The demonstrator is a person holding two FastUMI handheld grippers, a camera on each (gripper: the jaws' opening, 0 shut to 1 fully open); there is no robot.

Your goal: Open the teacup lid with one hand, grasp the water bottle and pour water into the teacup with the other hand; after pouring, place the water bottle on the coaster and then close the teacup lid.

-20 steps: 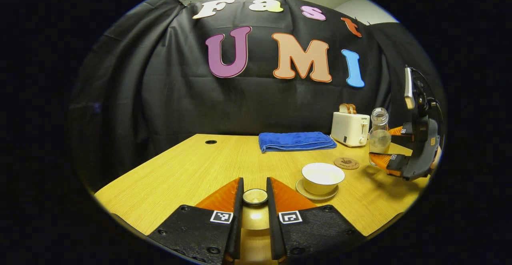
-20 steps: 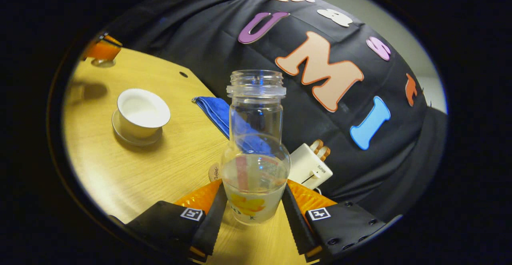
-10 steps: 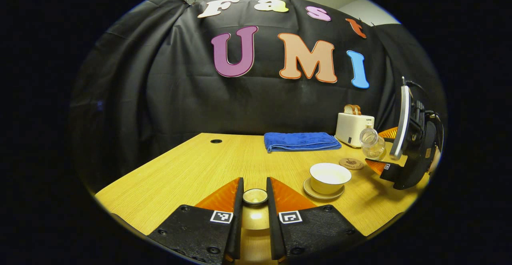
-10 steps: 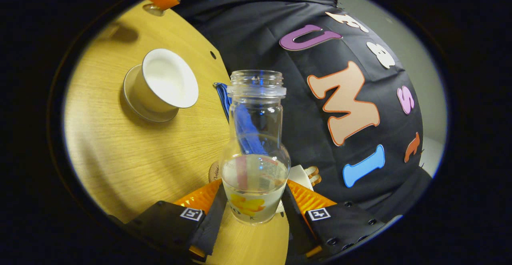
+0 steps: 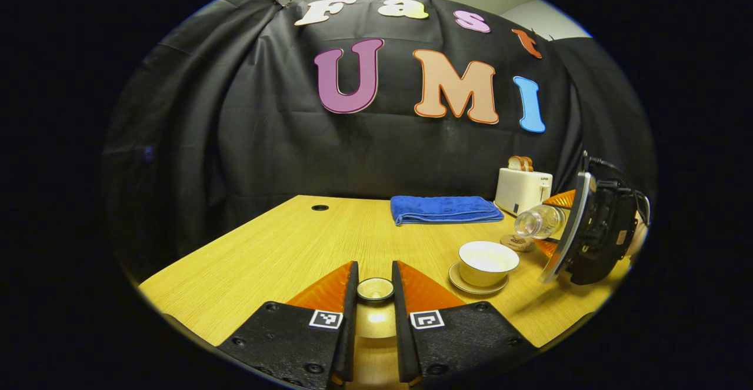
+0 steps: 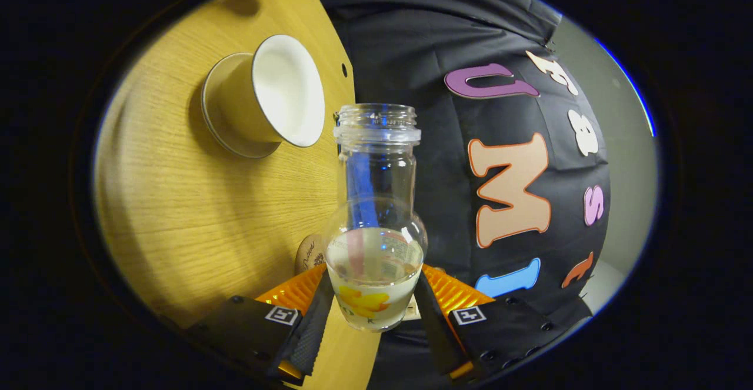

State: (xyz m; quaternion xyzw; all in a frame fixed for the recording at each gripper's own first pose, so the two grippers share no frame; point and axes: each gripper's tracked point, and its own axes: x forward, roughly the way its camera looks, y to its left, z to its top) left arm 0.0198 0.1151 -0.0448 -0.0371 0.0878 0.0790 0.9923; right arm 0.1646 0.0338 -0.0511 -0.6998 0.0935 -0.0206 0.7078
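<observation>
A light wooden table (image 5: pixel 282 249) fronts the black cloth wall. The open white porcelain teacup (image 5: pixel 488 262) sits on its saucer, a folded blue towel (image 5: pixel 445 209) and white toaster (image 5: pixel 522 190) behind it. The left gripper (image 5: pixel 375 287) clamps the round teacup lid (image 5: pixel 375 289). The right gripper (image 6: pixel 372 305) grips the clear glass water bottle (image 6: pixel 376 219), now tipped further toward the teacup than a second ago; the cork coaster (image 5: pixel 516 242) lies just behind the cup.
</observation>
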